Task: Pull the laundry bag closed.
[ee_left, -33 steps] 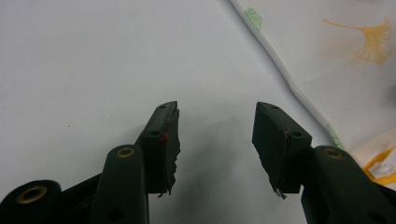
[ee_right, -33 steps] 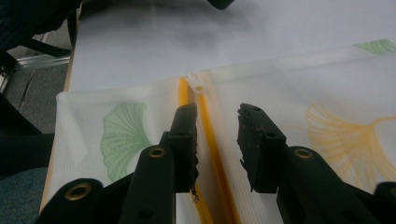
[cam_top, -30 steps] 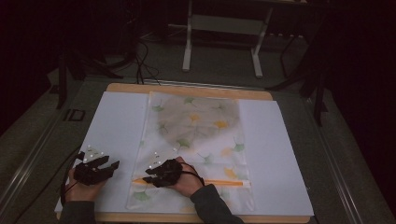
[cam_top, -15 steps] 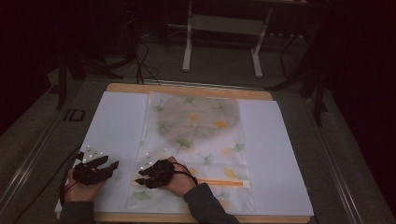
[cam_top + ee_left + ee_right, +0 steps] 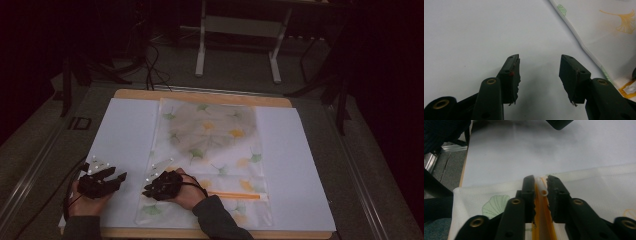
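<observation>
A white mesh bag [image 5: 207,150] printed with green and orange leaves lies flat on a white sheet [image 5: 125,135]. Its orange zipper [image 5: 235,195] runs across the near end. My right gripper [image 5: 149,190] sits at the zipper's left end, close to the bag's left edge. In the right gripper view, the right gripper [image 5: 541,187] is shut on the white zipper pull [image 5: 543,191], with orange zipper tape [image 5: 541,225] between its jaws. My left gripper [image 5: 119,178] hovers over the sheet left of the bag. That left gripper [image 5: 539,70] is open and holds nothing, and the bag's edge [image 5: 584,45] lies to its right.
The sheet covers a wooden board [image 5: 200,95] with dark floor around it. A white metal stand [image 5: 240,30] rises behind the table. A black cable [image 5: 70,185] trails from the left gripper. A dark sleeve [image 5: 439,132] shows at the left of the right gripper view.
My right gripper has slid a little left along the zipper toward the bag's left edge. The left gripper has stayed about where it was.
</observation>
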